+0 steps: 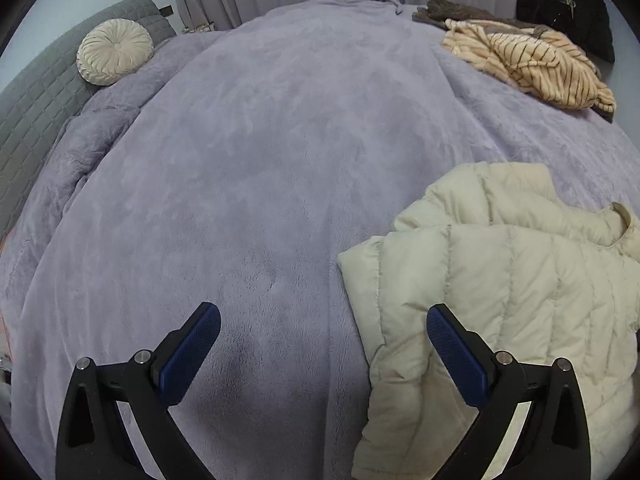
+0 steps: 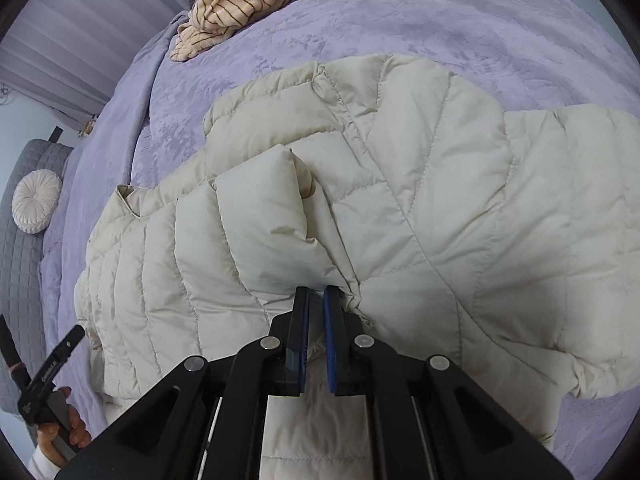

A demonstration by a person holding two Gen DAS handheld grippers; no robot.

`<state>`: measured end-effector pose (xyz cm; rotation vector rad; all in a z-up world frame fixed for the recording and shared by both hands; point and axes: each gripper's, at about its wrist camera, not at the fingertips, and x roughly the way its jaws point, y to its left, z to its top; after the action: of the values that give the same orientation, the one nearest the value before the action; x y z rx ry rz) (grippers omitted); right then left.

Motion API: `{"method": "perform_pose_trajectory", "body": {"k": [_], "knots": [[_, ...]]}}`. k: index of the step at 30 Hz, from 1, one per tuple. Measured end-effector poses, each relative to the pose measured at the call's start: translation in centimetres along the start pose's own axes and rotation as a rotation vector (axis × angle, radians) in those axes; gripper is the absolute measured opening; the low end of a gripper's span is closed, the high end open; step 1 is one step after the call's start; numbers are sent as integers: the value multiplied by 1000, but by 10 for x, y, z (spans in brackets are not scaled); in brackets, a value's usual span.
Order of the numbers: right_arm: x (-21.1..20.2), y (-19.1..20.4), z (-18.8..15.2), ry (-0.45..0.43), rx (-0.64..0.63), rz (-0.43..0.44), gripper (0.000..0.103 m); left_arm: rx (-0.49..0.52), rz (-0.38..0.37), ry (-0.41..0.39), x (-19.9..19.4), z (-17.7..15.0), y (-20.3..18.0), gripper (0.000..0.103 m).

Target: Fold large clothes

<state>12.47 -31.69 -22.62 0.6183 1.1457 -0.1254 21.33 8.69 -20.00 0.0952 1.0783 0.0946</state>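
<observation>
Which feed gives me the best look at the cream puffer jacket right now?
The right wrist view: the cream puffer jacket fills most of it, spread on the purple blanket, with the right gripper shut on a fold. The left wrist view shows only one part of it at the lower right.

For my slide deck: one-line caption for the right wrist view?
Right gripper pinches a fold of the cream puffer jacket on a lavender blanket.
</observation>
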Motion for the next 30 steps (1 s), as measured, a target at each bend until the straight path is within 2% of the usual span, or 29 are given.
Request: {"method": "perform_pose_trajectory", "body": {"k": [3, 6, 8, 13, 17, 19, 23, 24, 27, 30], "knots": [[-6, -7, -2, 0, 26, 36, 8, 9, 19, 70, 27, -6, -1, 103], [-15, -28, -3, -18, 134, 121, 8, 19, 31, 64, 29, -7, -2, 103], [-22, -41, -5, -36, 185, 142, 9, 41, 45, 60, 28, -7, -5, 103], [-47, -57, -10, -85, 228, 161, 54, 33, 27, 56, 12, -5, 0, 103], [-72, -53, -15, -97, 218, 179, 57, 27, 4, 48, -17, -4, 8, 103], [-82, -52, -21, -96, 232, 201, 71, 33, -4, 33, -37, -6, 12, 103], [-105, -49, -36, -94, 250, 227, 77, 34, -45, -10, -80, -14, 12, 103], [-111, -49, -41, -91, 257, 231, 84, 30, -60, -21, -91, -17, 10, 103], [-128, -50, -57, -93, 276, 226, 84, 24, -108, -37, -120, -27, 2, 103], [-143, -55, -71, -91, 292, 214, 84, 45, -158, -20, -141, -38, -15, 103]]}}
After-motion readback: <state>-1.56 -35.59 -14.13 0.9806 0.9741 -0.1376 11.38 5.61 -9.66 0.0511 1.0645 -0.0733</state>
